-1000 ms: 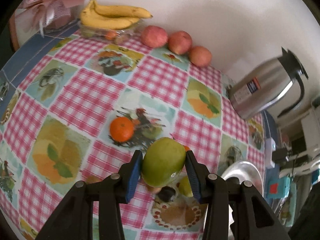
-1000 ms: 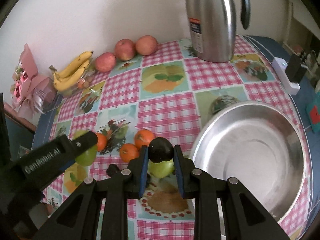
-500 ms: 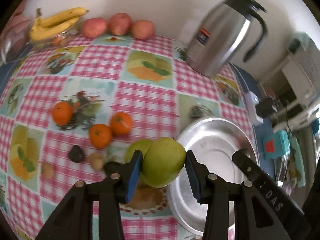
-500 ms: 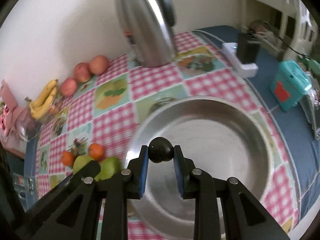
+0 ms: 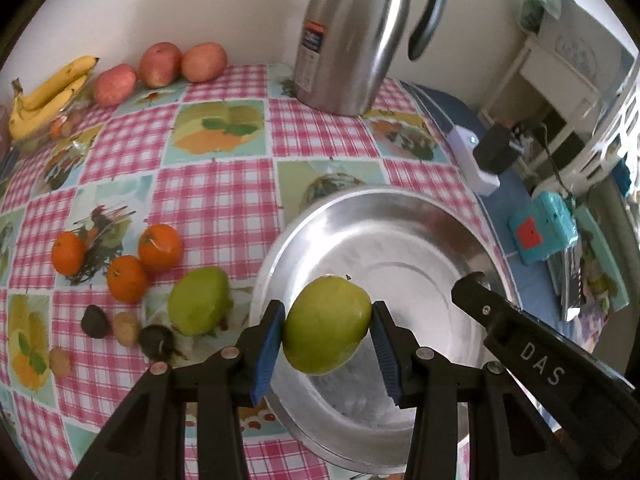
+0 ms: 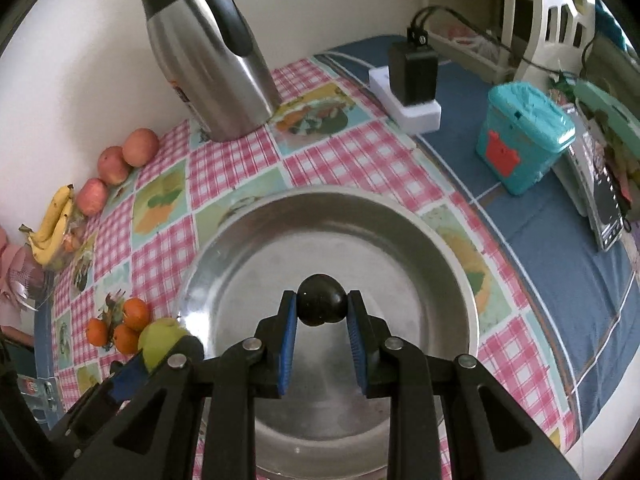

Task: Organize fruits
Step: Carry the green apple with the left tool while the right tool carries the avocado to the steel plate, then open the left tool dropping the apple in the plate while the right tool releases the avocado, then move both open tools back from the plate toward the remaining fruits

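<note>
Left gripper (image 5: 327,331): blue pads clamped on a green apple (image 5: 326,324), held above the near-left rim of the steel bowl (image 5: 400,208). Right gripper (image 6: 322,312): pads closed tight on a small dark round fruit (image 6: 320,300), held over the bowl's middle. Bowl interior is bare; nothing lies under either fruit. The right gripper's black arm (image 5: 532,356) crosses the bowl's right rim in the left wrist view.

Table (image 5: 216,196), pink checked cloth, bowl toward its right edge.

Around:
- steel jug (image 5: 352,36), upright, at the back edge behind the bowl
- white power strip with black adapter (image 6: 414,76) and a teal box (image 6: 520,136) on the blue cloth right of the bowl

Count, fruit left on the cloth:
- green apples: 1 (image 5: 198,300), just left of the bowl rim
- oranges: 3 (image 5: 126,278), clustered
- small dark fruits: 2 (image 5: 95,321)
- small brown fruits: 2 (image 5: 126,327)
- red apples: 3 (image 5: 160,64), back edge, in a row
- bananas: 1 bunch (image 5: 48,96), back-left corner
</note>
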Demonstrator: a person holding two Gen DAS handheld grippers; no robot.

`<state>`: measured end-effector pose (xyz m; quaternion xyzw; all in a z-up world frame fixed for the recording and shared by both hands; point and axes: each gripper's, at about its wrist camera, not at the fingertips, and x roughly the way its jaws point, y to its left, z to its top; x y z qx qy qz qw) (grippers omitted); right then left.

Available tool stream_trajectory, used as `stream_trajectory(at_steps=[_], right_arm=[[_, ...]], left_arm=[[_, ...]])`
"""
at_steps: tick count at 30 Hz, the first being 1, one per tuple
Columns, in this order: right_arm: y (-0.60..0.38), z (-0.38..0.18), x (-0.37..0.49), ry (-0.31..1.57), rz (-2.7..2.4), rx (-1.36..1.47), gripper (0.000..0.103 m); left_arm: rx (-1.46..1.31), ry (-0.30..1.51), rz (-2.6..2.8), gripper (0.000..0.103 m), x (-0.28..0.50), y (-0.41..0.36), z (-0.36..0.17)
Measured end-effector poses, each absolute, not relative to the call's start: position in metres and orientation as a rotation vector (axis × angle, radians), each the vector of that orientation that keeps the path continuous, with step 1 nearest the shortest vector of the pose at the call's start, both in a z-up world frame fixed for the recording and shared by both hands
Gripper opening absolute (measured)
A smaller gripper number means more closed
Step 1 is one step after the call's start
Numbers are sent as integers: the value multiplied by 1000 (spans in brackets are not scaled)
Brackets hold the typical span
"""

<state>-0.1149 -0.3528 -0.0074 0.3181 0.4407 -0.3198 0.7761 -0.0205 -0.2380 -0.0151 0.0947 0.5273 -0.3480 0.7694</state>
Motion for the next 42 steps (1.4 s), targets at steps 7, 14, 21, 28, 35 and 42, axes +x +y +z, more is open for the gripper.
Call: stream_trajectory(at_steps=[7,14,21,28,35,42], right_arm=[[-354,-18,-114,1000,-705,691,26],[-356,-20,-117,1011,-730,701,27],[-356,-15,-118,1001,-758,689,38],[-355,-7,-121,980,-781,670,53],[-355,-1,-123,965,-790,660,66],[-354,2,-124,960,-799,654,66]], left_arm=[[250,1159,-755,47,-26,-246,-26],[250,1153,-761,48,-28,-247,-25],[245,1151,-758,58,-27,-246,-23],[208,1164,-728,70,-19,-238,-17],[162,1173,-630,81,-4,-218,-13],[58,1191,-481,91,25,-181,-12]])
